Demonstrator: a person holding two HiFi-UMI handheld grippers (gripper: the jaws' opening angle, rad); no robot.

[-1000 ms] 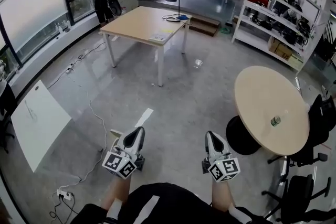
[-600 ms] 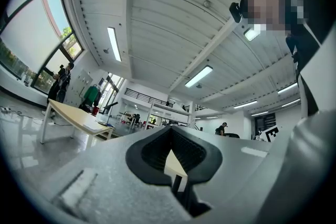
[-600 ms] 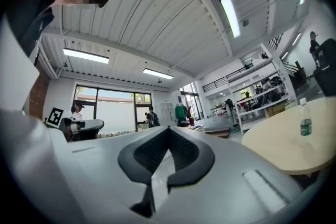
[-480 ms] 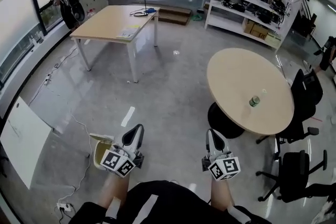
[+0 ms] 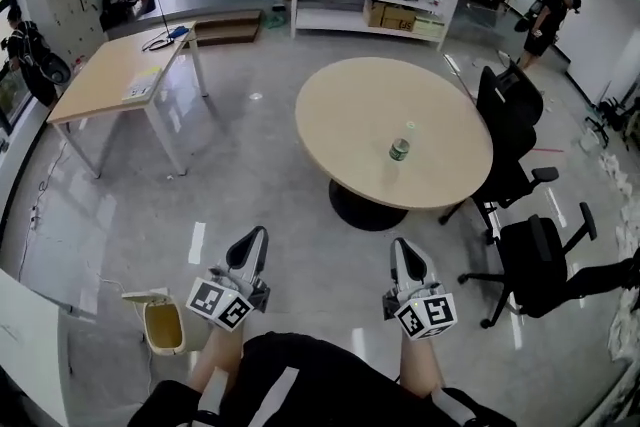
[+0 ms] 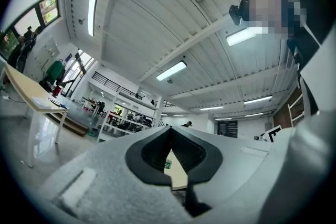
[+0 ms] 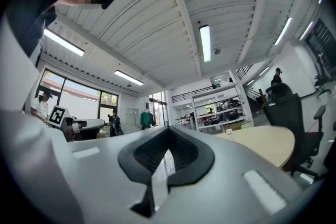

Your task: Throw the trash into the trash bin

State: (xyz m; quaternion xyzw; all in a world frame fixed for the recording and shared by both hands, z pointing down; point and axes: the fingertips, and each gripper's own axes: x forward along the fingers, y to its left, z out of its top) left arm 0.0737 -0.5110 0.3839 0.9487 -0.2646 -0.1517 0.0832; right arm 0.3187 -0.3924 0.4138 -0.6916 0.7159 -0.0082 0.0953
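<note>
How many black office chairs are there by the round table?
2. The far chair stands at the round table's right edge; the near chair stands closer to the camera, apart from it. More may be hidden past the head view's right edge.

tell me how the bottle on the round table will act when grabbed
The bottle looks small and plastic, so probably light. It seems to stand upright on the table, so a nudge could tip it; being round, it would then likely roll.
</note>
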